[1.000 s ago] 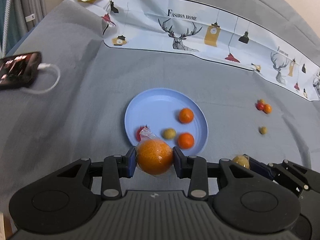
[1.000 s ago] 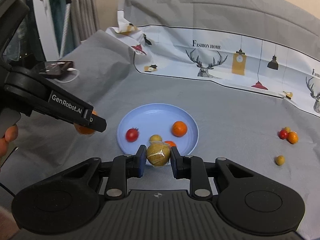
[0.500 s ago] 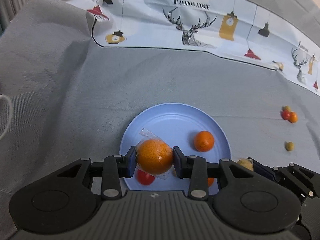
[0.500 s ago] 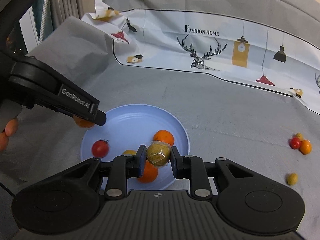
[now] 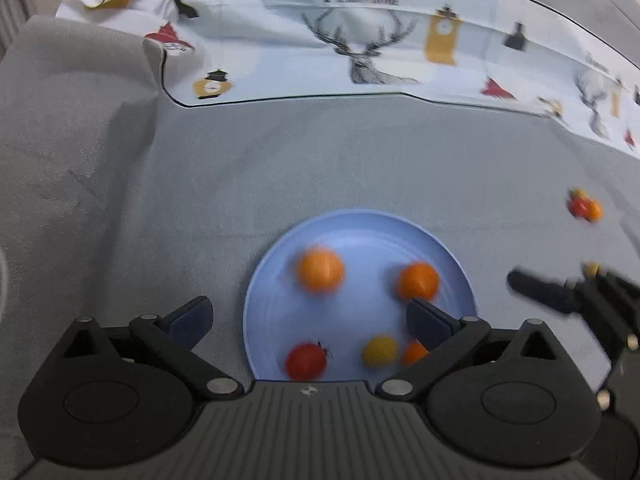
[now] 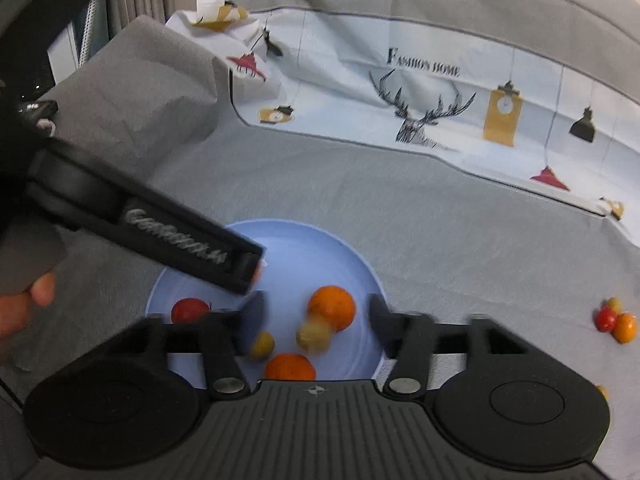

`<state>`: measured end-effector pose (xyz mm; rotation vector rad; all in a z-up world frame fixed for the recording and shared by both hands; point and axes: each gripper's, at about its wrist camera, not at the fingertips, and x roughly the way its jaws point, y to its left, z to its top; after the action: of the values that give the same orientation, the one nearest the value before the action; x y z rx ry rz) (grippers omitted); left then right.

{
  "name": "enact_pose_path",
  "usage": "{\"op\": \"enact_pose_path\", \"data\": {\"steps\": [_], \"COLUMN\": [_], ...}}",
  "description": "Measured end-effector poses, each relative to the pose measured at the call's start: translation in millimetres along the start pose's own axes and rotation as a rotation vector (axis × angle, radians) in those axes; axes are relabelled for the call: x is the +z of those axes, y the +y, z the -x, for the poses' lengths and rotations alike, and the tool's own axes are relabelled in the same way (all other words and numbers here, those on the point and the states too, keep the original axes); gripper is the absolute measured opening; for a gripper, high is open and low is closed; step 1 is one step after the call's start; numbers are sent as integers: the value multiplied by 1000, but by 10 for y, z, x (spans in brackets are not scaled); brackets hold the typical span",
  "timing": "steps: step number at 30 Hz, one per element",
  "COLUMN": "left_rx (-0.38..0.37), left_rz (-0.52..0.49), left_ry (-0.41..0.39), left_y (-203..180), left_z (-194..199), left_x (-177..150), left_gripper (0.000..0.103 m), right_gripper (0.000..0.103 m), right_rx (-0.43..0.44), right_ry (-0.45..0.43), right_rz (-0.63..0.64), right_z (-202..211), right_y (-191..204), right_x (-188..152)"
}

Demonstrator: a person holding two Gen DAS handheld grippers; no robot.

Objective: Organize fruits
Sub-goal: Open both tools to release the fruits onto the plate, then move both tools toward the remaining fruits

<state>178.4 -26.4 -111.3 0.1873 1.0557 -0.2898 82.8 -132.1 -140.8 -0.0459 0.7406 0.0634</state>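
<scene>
- Left claw is opening wide over the blue plate, nothing between its jaws; a blurred orange is loose on the plate and may be rolling toward the rim.
- Right claw is opening too, a yellowish fruit dropping free between its jaws and possibly bumping the orange beside it.
- Stray fruits are sitting far right on the grey cloth, well apart from the plate.
</scene>
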Motion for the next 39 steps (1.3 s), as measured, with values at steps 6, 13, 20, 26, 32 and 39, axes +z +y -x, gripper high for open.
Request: {"op": "enact_pose_path", "data": {"steps": [6,13,20,26,32,39], "left_rx": [67,132,146,150,161,165], "left_rz": [20,80,83,84,81,78], "left_ry": [-14,-49,-112,-148,-170,-206], "left_y": [-12,-55,-137,-213,-270,-286], "left_z": [553,1234,1678,1943,2155,2350], "left_x": [-489,-1109,-1427,-1609,-1764,-1867], "left_gripper": [103,103,103,103,103,103], "right_gripper": [92,99,100,101,102,102], "right_rx": [-2,6,-14,-43,-53,-71], "right_ry": [39,17,-81,-166,-211,-263], "right_rz": [-40,-52,-13,-8,12,15], "right_z": [482,1297,1871,2249,2506,2721], "right_y": [66,334,529,577,647,723], "right_x": [-200,-554,-721,-811,-933,-981]}}
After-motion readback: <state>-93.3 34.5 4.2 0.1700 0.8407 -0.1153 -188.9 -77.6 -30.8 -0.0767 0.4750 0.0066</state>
